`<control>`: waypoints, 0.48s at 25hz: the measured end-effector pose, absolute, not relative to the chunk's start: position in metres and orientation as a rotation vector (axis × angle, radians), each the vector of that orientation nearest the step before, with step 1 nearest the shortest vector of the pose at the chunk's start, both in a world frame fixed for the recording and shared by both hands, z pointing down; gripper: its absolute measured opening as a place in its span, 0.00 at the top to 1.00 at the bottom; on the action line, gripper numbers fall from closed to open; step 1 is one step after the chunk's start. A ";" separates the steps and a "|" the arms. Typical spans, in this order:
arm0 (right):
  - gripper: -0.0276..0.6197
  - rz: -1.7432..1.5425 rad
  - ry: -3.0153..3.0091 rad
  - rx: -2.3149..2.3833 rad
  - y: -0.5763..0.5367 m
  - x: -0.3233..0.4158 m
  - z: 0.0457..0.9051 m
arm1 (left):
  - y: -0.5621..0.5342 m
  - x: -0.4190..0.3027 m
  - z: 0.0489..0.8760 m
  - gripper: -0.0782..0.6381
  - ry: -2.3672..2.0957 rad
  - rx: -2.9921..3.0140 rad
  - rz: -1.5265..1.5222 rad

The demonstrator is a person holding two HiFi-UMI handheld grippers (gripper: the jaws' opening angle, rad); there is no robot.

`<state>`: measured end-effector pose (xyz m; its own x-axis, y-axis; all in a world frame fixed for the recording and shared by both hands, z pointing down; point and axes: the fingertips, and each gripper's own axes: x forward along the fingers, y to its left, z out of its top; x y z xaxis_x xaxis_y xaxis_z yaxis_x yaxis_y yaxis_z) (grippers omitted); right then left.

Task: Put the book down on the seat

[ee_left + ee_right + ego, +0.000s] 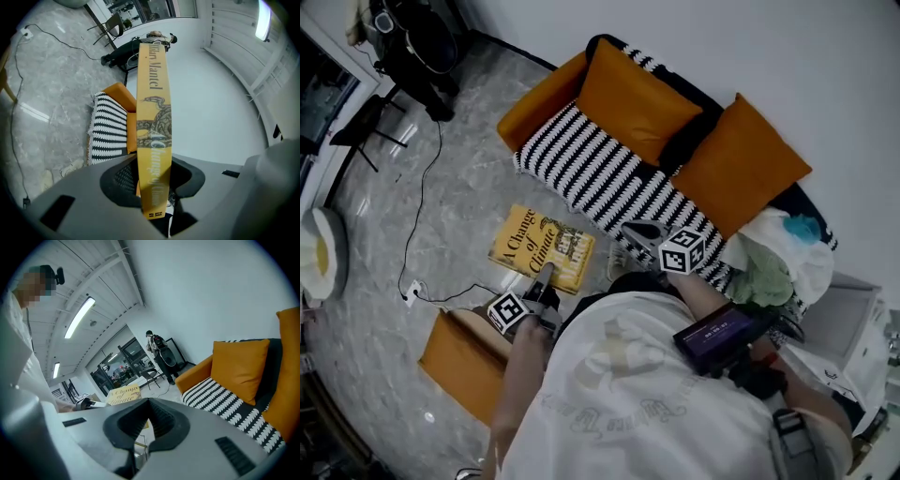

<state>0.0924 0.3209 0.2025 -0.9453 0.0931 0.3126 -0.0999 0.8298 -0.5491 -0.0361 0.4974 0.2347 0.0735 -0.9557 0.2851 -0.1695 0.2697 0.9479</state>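
A yellow hardback book [540,248] hangs over the grey floor in front of the sofa, cover up. My left gripper [544,277] is shut on its near edge. In the left gripper view the book's spine [153,136] stands upright between the pads of that gripper [153,165]. The striped black-and-white seat [600,178] lies beyond the book and does not touch it. My right gripper [630,230] hovers over the seat's front edge, shut and holding nothing. In the right gripper view its tips [149,404] meet, with the book [123,394] behind them and the seat [225,404] to the right.
Two orange cushions [633,98] [739,164] lean on the sofa back. A heap of clothes [773,262] fills the sofa's right end. An orange box [464,361] stands by my left arm. A cable [417,216] runs to a floor socket [412,292].
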 end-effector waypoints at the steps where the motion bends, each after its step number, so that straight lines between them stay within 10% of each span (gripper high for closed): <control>1: 0.94 0.835 -2.682 0.004 0.312 0.086 0.203 | 0.490 -0.042 0.235 0.69 -1.371 1.147 -0.836; 12: 0.94 0.881 -2.677 0.000 0.234 0.042 0.205 | 0.412 -0.076 0.236 0.69 -1.377 1.111 -0.766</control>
<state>0.0420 0.2340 0.2050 -0.9482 0.0995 0.3018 -0.0991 0.8097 -0.5784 -0.0764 0.4116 0.2357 0.0984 -0.9278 0.3599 -0.1835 0.3385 0.9229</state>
